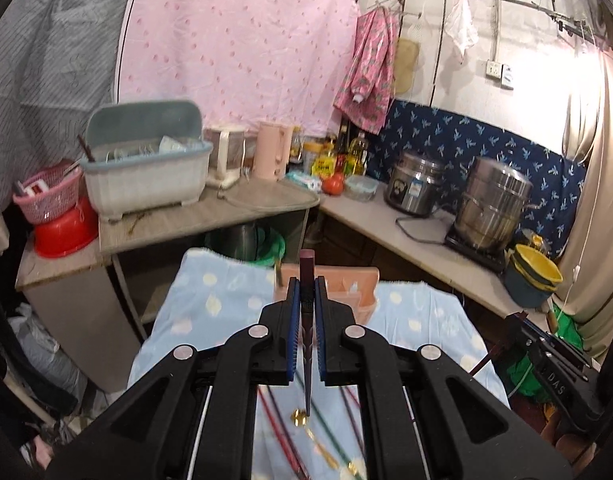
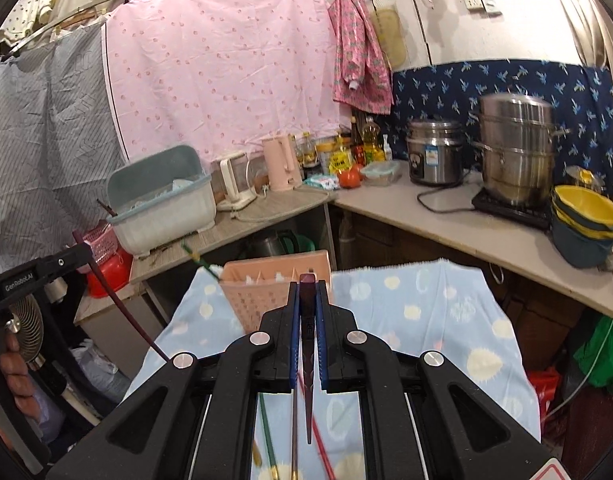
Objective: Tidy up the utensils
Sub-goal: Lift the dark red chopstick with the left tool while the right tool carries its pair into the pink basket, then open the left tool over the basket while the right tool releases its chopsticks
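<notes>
Between the blue pads of your left gripper [image 1: 307, 300] stands a dark purple chopstick [image 1: 307, 280]; the jaws are closed on it and it points up and forward, with its thin tip hanging below the fingers. Your right gripper [image 2: 307, 300] holds a second dark chopstick [image 2: 307, 296] in the same way, jaws pressed on it. Both grippers are above the table with the light blue cloth [image 2: 446, 308]. On the cloth, under the grippers, more utensils lie loose: a red chopstick [image 2: 320, 436], a green chopstick [image 2: 266, 428] and a gold spoon [image 1: 300, 414]. At the far end of the cloth stands the pink utensil basket [image 2: 262, 296], and one green stick [image 2: 198, 261] leans at its left corner. In the right wrist view your left gripper shows at the left edge with its chopstick slanting down.
</notes>
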Demonstrator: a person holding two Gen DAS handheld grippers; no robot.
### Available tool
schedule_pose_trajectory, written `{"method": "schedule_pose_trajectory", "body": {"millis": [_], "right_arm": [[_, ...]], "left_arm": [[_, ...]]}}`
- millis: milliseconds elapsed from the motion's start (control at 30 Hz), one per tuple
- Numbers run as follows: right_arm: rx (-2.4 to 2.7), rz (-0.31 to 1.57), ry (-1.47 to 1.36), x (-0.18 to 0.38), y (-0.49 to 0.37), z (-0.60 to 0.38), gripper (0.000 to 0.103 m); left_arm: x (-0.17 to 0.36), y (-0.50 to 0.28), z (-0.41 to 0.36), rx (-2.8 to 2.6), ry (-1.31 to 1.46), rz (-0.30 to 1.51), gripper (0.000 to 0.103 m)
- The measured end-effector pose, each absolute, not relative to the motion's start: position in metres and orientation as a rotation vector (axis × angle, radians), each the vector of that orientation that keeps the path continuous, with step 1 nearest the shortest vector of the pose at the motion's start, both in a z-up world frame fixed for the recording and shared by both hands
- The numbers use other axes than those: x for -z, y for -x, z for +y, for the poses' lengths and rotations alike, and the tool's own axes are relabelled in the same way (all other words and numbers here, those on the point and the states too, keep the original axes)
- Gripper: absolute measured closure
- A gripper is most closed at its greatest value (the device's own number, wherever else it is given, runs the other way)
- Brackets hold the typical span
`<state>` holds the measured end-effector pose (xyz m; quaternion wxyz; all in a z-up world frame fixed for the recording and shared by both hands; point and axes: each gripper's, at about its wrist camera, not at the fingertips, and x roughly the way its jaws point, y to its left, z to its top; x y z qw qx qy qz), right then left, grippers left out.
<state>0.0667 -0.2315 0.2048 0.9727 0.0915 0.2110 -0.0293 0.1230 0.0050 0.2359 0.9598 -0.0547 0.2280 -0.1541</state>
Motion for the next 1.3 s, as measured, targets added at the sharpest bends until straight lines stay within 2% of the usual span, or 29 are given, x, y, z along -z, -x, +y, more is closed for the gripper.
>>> {"method": "schedule_pose_trajectory", "body": {"millis": [267,467,733,1133,1200,1233,1267,1300], "right_arm": [[0.062,0.331,-0.154,-0.250,-0.135,-0.234,0.096],[0.071,0.298,-0.141,-0.264,-0.193,-0.233,0.096],[0.089,0.300,-0.156,-0.248,-0.256,-0.239,0.096],[0.090,0.444,-0.178,-0.174,-0.294,-0.232,0.094],[0.110,0.437,-0.175,-0.171,-0.290,-0.233,0.081],[0.113,0.428,-0.179,-0.171,-0.287,-0.233,0.070],[0.117,0.419,-0.181,-0.172,-0.283,-0.234,0.064],[0.118,0.411,-0.181,-0.172,-0.279,-0.234,0.064]], "left_arm": [[-0.289,-0.177,-0.021,0.312,0.106,0.332,0.096],[-0.303,-0.225,-0.033,0.287,0.097,0.292,0.096],[-0.270,-0.284,-0.030,0.252,0.103,0.352,0.096],[-0.205,-0.320,-0.033,0.265,0.104,0.487,0.095],[-0.201,-0.319,-0.032,0.257,0.114,0.487,0.090],[-0.200,-0.318,-0.033,0.256,0.110,0.481,0.077],[-0.200,-0.316,-0.033,0.246,0.102,0.473,0.064],[-0.201,-0.313,-0.033,0.232,0.094,0.460,0.060]]}}
